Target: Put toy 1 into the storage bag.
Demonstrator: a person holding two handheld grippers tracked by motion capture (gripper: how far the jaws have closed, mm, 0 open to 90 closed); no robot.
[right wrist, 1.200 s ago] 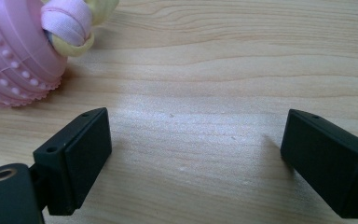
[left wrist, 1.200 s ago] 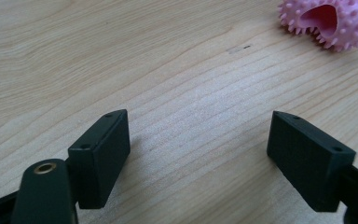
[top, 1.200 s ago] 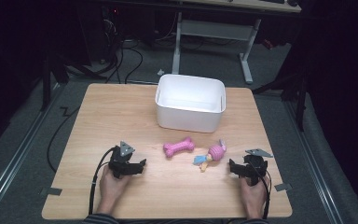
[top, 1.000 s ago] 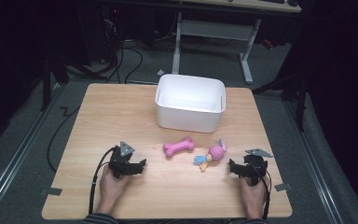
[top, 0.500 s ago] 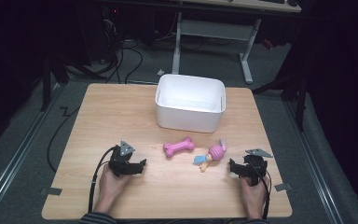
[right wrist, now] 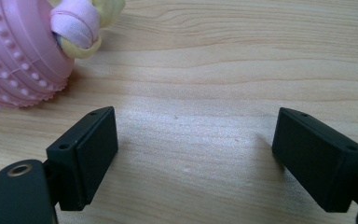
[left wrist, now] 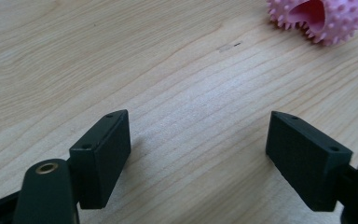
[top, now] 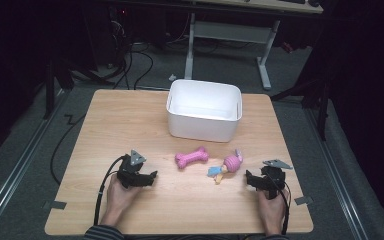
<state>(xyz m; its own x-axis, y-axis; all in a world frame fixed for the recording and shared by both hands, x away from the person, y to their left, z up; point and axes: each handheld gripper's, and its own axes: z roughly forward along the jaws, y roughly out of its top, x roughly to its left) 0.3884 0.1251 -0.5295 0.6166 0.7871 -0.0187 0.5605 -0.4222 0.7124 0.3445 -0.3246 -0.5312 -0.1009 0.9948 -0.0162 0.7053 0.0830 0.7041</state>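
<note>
A pink spiky bone toy [top: 191,157] lies at the table's middle, and its knobbly end [left wrist: 319,16] is at the top right of the left gripper view. To its right lies a pink ball toy [top: 227,166] with a knotted rope, large at the upper left of the right gripper view [right wrist: 14,56]. My left gripper [top: 151,176] [left wrist: 198,126] rests left of the bone, pointing at it. Right of the ball toy, my right gripper [top: 248,179] [right wrist: 196,121] points left. Both are open over bare wood. Their jaws have just been closing, with nothing between them.
A white bin [top: 200,127] stands behind the toys at the centre back of the wooden table [top: 125,120]. Cables trail from both grippers toward the front edge. The floor around the table is dark, with a desk frame [top: 265,55] behind.
</note>
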